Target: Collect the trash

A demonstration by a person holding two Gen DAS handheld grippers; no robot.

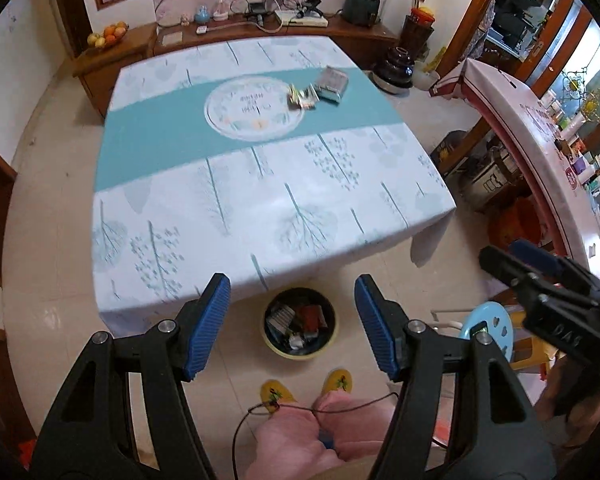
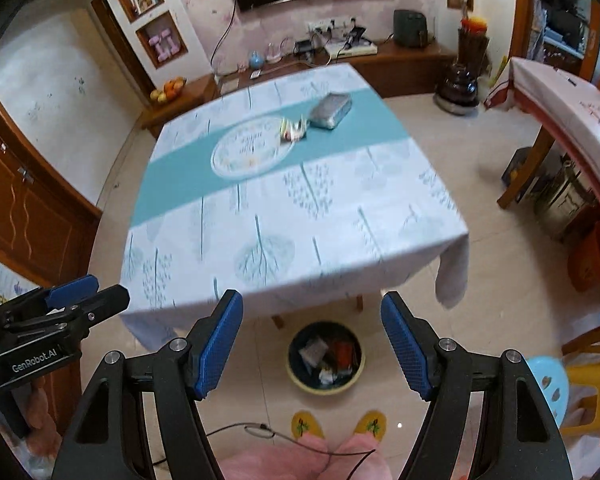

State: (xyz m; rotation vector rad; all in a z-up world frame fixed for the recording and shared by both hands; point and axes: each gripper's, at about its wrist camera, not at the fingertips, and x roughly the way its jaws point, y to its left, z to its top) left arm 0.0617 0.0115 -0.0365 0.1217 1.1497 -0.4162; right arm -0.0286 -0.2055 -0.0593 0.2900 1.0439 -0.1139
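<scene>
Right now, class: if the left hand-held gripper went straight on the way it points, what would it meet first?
Probably the trash bin on the floor, framed between the open left hand-held gripper fingers; the table edge lies just above that line, and depth is unclear.

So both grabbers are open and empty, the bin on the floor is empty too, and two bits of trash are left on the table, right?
Not quite: the bin on the floor already holds several wrappers, as the left wrist view shows. The rest stands: the left gripper and right gripper have their jaws apart with nothing between them, and a crumpled wrapper and a silvery packet lie on the table.
</scene>
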